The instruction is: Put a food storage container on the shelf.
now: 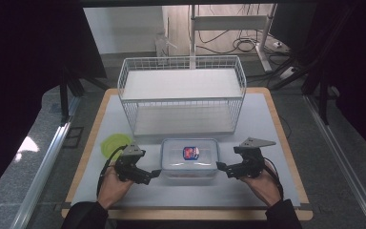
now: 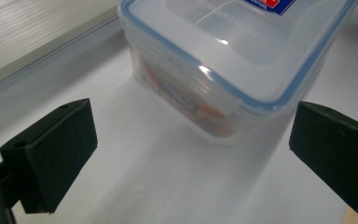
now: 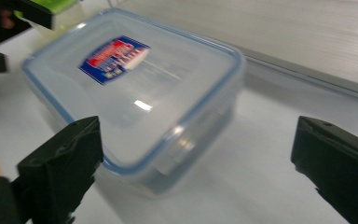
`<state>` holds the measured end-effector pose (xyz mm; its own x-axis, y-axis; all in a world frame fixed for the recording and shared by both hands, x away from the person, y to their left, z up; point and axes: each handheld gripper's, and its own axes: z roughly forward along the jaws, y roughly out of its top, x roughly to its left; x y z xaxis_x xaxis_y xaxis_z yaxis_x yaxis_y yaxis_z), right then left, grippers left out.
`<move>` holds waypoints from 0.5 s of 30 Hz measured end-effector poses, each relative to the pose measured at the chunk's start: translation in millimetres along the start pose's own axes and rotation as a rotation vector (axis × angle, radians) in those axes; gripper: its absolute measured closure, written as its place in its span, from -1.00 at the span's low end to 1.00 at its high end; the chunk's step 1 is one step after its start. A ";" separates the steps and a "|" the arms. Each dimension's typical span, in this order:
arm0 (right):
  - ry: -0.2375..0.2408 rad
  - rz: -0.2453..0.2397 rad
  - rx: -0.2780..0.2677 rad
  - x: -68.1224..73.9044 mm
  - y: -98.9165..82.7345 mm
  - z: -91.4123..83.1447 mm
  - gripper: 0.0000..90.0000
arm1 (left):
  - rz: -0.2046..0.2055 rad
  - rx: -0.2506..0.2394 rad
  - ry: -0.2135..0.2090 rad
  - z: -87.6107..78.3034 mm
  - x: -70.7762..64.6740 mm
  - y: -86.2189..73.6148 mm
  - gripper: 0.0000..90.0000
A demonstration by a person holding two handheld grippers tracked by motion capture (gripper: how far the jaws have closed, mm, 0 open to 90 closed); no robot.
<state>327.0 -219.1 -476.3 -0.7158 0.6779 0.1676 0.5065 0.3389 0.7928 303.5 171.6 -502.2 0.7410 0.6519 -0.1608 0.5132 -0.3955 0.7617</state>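
Observation:
A clear plastic container [image 1: 189, 160] with a blue-rimmed lid and a red and blue label sits on the white mat near the front. It holds something red and orange [image 2: 193, 105] inside. My left gripper [image 1: 155, 173] is open at the container's left end, its jaws spread wide of the near corner [image 2: 242, 100]. My right gripper [image 1: 222, 168] is open at the container's right end, and the box [image 3: 135, 93] lies ahead of its spread jaws. Neither gripper touches the container.
A white wire basket rack [image 1: 181, 95] with two shelves stands behind the container. A green round lid [image 1: 113, 143] lies on the mat at the left, behind my left gripper. The wooden table edge [image 1: 286, 138] frames the mat.

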 end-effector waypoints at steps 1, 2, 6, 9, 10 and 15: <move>0.002 -0.001 0.017 1.1 1.6 3.1 -1.00 | -0.003 0.001 -0.011 2.6 1.0 2.4 -0.99; 0.001 -0.002 0.033 2.0 2.7 6.5 -1.00 | -0.005 0.009 -0.021 5.7 2.3 5.0 -0.99; 0.057 0.014 0.100 -0.6 4.6 18.6 -1.00 | -0.046 0.004 -0.093 19.4 10.2 15.3 -1.00; 0.103 0.028 0.129 -2.9 9.0 26.5 -0.99 | -0.055 0.013 -0.113 28.8 14.7 21.2 -1.00; 0.115 0.033 0.133 -3.6 10.3 28.5 -0.97 | -0.066 0.014 -0.127 31.7 16.9 22.7 -1.00; 0.172 0.083 0.180 -8.7 14.9 45.6 -0.96 | -0.119 0.026 -0.216 43.3 24.3 25.7 -1.00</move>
<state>362.7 -190.2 -492.6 -0.7315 0.5925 0.3375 0.6336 0.4076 0.6576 353.4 149.3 -513.7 0.7489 0.5423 -0.3810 0.6112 -0.3430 0.7132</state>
